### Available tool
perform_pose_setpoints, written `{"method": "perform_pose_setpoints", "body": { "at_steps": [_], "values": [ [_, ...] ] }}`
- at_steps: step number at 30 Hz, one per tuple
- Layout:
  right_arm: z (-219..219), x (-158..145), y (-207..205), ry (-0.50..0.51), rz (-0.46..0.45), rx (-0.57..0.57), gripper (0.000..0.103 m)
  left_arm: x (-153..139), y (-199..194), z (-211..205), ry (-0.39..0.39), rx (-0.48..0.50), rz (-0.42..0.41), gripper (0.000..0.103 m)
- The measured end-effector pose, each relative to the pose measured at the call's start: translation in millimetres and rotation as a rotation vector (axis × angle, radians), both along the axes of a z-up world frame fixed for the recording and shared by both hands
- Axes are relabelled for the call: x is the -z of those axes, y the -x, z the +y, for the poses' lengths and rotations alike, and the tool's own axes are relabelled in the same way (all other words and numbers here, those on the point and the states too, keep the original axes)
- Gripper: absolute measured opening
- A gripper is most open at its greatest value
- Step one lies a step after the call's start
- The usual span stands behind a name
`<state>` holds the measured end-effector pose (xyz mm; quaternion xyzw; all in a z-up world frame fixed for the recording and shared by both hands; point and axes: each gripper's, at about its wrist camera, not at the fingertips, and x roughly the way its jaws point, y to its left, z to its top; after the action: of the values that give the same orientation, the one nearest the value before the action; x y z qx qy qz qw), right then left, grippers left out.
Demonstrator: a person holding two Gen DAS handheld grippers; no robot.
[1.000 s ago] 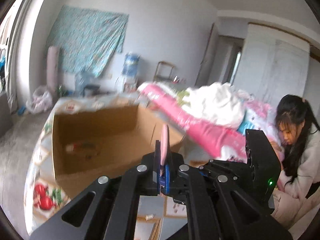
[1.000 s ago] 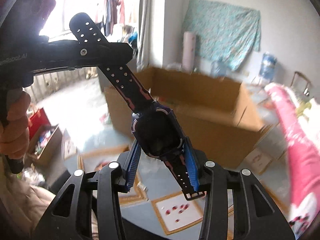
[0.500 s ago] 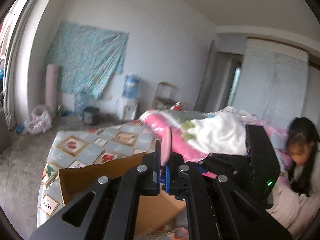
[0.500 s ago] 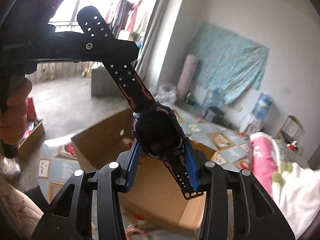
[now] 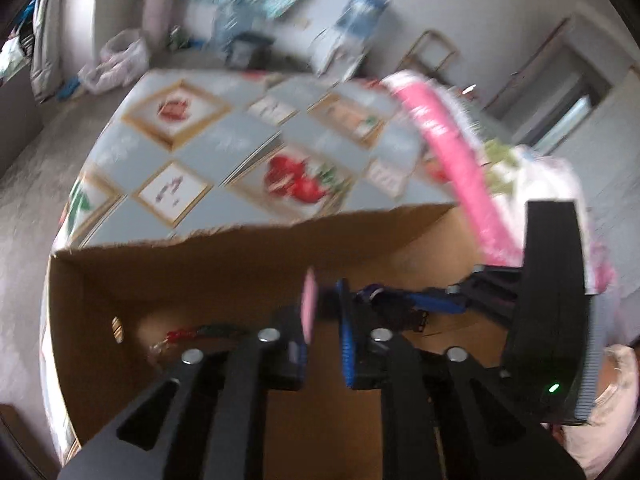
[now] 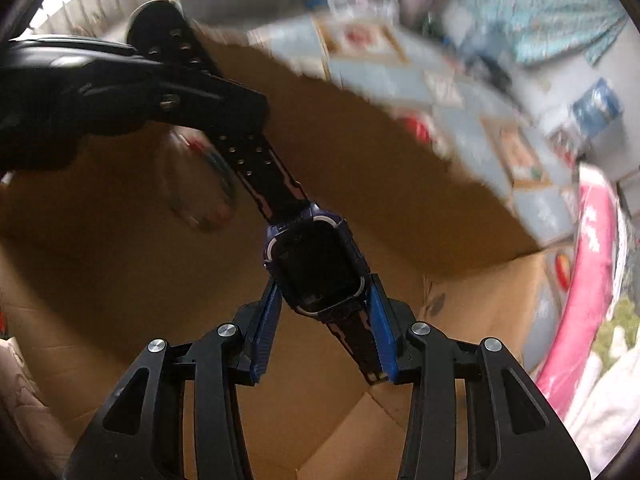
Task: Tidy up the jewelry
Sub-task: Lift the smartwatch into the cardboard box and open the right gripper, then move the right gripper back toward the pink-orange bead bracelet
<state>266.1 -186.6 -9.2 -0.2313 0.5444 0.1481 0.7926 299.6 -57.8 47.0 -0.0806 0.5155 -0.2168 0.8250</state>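
While my right gripper (image 6: 324, 320) squeezes the watch (image 6: 316, 264) over the cardboard box (image 6: 380, 168), my left gripper (image 5: 325, 320) jaws are opening, maybe off its pink-backed strap (image 5: 309, 308), beside a patterned mat (image 5: 224, 152).

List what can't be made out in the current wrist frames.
- Items on the box floor: left wrist view, motion blur; only red and green smears.
- Watch strap tip: right wrist view, hidden behind the left gripper.
- Watch screen: dark, nothing readable.
- Pink strip between the opening left fingers: edge-on, blurred; contact unclear.
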Motion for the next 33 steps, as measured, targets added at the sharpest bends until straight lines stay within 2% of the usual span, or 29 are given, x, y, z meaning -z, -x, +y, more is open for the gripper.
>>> {"method": "perform_pose_setpoints", "body": {
  "at_steps": [2, 5, 8, 11, 13, 15, 16, 19, 21, 27, 33],
  "values": [
    [-6, -2, -4, -0.024, 0.004, 0.041, 0.043, 12, -6, 5, -0.002, -0.022, 0.033, 0.032],
    [-15, -12, 0, -0.116, 0.002, 0.061, 0.042, 18, -10, 14, 0.021, -0.054, 0.054, 0.035],
    [-20, -23, 10, -0.158, -0.030, 0.084, 0.043, 11, -5, 22, 0.019, -0.067, 0.021, 0.036],
    [-34, -47, 22, -0.233, -0.119, 0.144, 0.045, -6, 6, 32, 0.032, -0.086, -0.019, 0.040],
    [-46, -69, 40, -0.331, -0.220, 0.206, 0.053, -20, 18, 42, 0.049, -0.097, -0.067, 0.042],
    [-53, -92, 79, -0.448, -0.337, 0.288, 0.061, -35, 32, 52, 0.060, -0.107, -0.119, 0.045],
    [-56, -98, 96, -0.509, -0.380, 0.319, 0.062, -42, 42, 58, 0.068, -0.113, -0.144, 0.047],
    [-55, -104, 145, -0.656, -0.483, 0.388, 0.069, -59, 71, 73, 0.084, -0.110, -0.205, 0.054],
    [-49, -97, 164, -0.690, -0.518, 0.399, 0.073, -69, 98, 83, 0.070, -0.101, -0.260, 0.058],
    [-24, -86, 177, -0.678, -0.484, 0.346, 0.077, -75, 179, 109, 0.020, -0.087, -0.366, 0.070],
    [-13, -66, 204, -0.681, -0.438, 0.328, 0.080, -45, 244, 131, -0.023, -0.113, -0.339, 0.074]
  ]
}}
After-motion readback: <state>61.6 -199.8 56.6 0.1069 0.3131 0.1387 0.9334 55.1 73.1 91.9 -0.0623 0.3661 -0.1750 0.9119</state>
